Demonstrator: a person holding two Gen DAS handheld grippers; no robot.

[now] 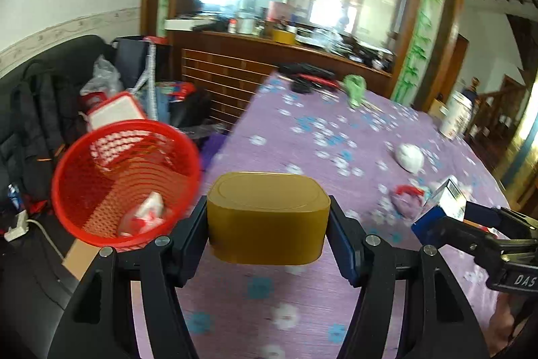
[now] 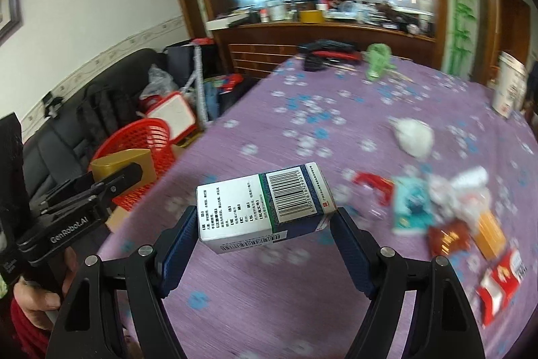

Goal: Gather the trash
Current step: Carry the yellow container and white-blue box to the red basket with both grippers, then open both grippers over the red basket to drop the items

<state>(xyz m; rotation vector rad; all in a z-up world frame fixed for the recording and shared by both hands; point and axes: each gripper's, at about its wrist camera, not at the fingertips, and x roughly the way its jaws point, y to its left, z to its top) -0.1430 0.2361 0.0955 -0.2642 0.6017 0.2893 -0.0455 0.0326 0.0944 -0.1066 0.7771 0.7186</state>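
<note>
My left gripper is shut on a gold box and holds it above the table's left edge, just right of a red mesh basket with a wrapper inside. My right gripper is shut on a white and blue medicine box above the purple flowered tablecloth. The right gripper with its box also shows at the right of the left wrist view. The left gripper and gold box show at the left of the right wrist view. A pile of wrappers and small cartons and a crumpled white paper lie on the table.
A green crumpled bag and dark tools lie at the table's far end. A white paper cup stands at the far right. A black sofa piled with bags stands left, behind the basket. A wooden sideboard with a mirror stands behind.
</note>
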